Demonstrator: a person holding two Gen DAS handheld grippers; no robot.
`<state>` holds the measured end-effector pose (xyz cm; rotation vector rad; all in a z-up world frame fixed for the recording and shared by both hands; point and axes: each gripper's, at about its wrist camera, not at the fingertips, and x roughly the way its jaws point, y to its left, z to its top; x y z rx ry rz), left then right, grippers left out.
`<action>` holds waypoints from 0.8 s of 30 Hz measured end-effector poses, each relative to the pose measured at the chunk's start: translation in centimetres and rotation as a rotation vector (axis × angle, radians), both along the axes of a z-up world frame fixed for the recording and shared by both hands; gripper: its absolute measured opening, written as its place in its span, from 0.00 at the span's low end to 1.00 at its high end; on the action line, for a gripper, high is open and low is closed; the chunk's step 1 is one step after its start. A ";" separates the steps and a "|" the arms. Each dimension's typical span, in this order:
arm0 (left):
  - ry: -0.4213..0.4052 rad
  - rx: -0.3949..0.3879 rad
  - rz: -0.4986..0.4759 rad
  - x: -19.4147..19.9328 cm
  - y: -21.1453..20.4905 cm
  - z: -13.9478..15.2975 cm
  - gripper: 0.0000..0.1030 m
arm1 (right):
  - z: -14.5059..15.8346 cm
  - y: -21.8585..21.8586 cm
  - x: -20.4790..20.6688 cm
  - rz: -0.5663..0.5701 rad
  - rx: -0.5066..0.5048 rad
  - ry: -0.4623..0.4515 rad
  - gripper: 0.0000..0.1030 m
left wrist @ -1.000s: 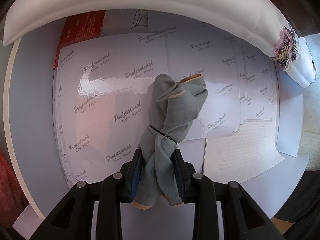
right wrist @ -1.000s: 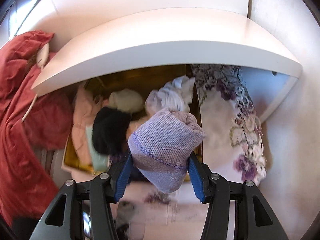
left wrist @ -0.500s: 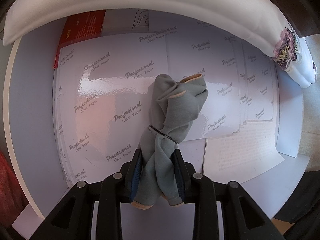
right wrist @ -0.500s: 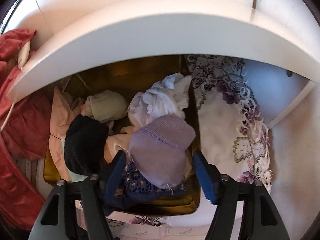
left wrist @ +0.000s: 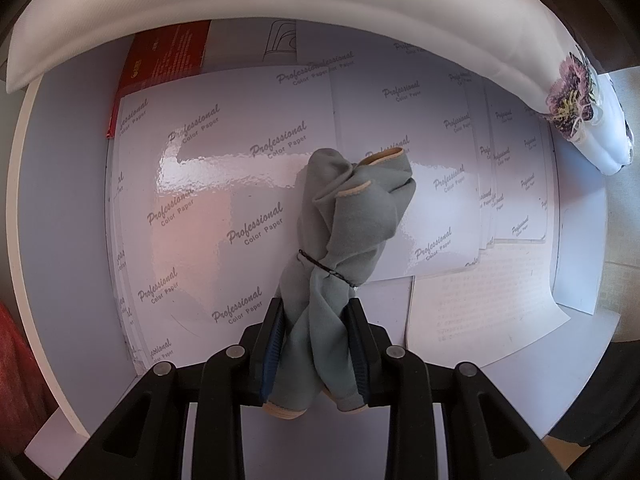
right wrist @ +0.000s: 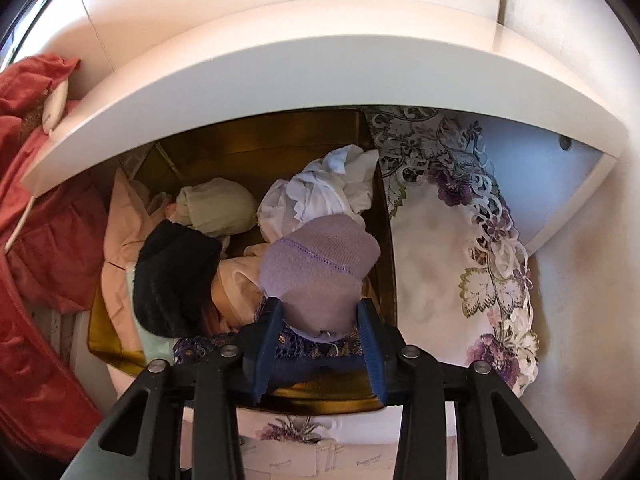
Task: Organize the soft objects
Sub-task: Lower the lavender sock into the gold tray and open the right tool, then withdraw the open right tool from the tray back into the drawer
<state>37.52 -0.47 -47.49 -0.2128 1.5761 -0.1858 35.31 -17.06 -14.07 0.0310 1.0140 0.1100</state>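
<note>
Gripping grey cloth bundle [left wrist: 344, 232], left tongs [left wrist: 316, 312] level.

The left claw [left wrist: 316, 344] is black with blue pads [left wrist: 271, 350] and holds a grey-green cloth bundle [left wrist: 344, 240] edged in tan, with a thin black band [left wrist: 326, 270] around it. Under it lie glossy white sheets [left wrist: 224, 184] printed with grey "Professional Color Paper" lettering, and a red packet [left wrist: 160, 64] behind them. The right claw [right wrist: 320, 344] is likewise black with blue pads [right wrist: 266, 356]. Between them sits a lilac knit roll [right wrist: 320, 264] with a purple stitched line. The gold-brown box [right wrist: 256, 144] holds black [right wrist: 172, 276], cream [right wrist: 216, 208], white [right wrist: 324, 196] and peach [right wrist: 236, 284] pieces. Beside it lies a white cloth [right wrist: 436, 264] embroidered with purple flowers and green leaves. Red fabric [right wrist: 36, 216] lies at the left.
</note>
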 end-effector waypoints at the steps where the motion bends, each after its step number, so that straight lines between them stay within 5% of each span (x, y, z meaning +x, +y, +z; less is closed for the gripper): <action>1: 0.000 0.000 0.001 0.0 0.0 0.0 0.29 | -0.1 0.1 0.2 0.002 -0.008 0.002 0.38; 11: 0.000 0.001 0.002 0.0 -0.1 0.0 0.29 | 0.3 -0.1 -0.1 0.003 0.002 0.011 0.39; 24: 0.000 0.000 0.001 0.0 -0.1 0.1 0.29 | 0.6 0.3 -6.0 0.040 -0.024 -0.007 0.41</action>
